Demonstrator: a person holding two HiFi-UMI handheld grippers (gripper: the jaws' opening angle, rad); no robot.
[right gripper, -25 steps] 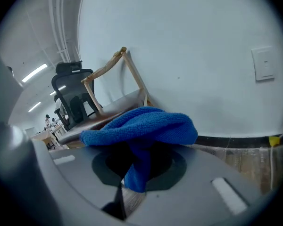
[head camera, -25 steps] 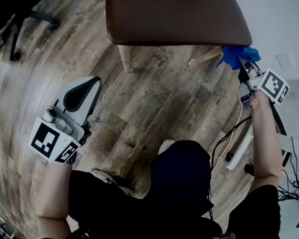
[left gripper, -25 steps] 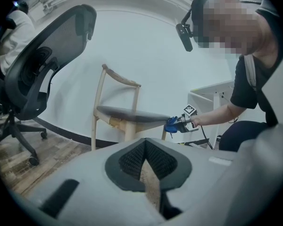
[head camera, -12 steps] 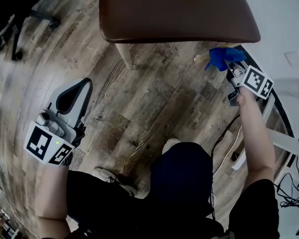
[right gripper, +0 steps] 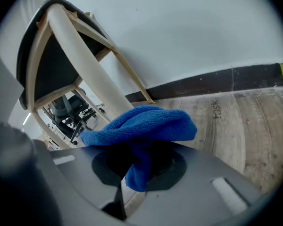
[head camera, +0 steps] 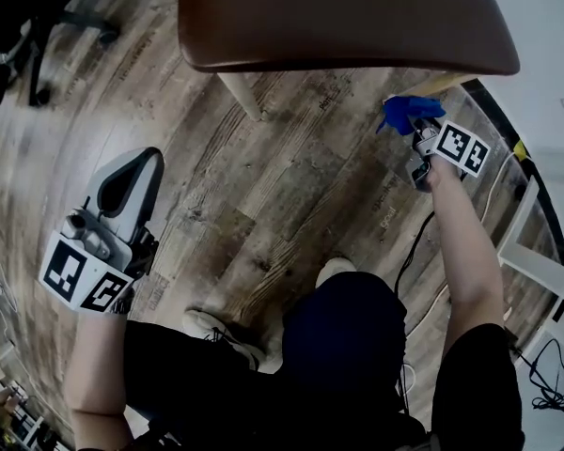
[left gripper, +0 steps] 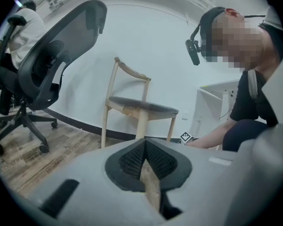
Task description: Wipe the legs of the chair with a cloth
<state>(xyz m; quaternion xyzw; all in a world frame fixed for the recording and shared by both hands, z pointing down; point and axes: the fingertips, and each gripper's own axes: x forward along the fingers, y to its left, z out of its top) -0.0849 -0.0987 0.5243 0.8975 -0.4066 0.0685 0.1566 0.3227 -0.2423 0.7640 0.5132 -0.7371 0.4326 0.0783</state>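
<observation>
The right tongs [head camera: 415, 132] are clenched on a blue cloth [head camera: 406, 113]. A fold of it is pinched between the jaws, and the rest bunches up over their tips in a loose roll. The cloth sits at the pale wooden leg [head camera: 440, 83] under the right front corner of the chair [head camera: 343, 17], just below the brown seat. In the right gripper view the roll lies across the lower part of that leg, but whether it presses on the wood cannot be told.

The left tongs [head camera: 143, 163] are well apart from the chair, low at the left over the floor [head camera: 291, 205]. Their jaws are closed together with nothing between them, and only floorboards show through the narrow gap behind the pads. They point toward the chair, which stands upright in their view with all its legs on the floor.

The floor is worn wood planking in brown and grey. Behind the chair runs a white wall [right gripper: 188, 32] with a dark skirting board [right gripper: 212, 81] along its foot. A black office chair [left gripper: 52, 60] on castors stands to the left, with a person seated beyond it. Cables [head camera: 415, 252] trail over the floor at the right, near white furniture [head camera: 536, 252]
</observation>
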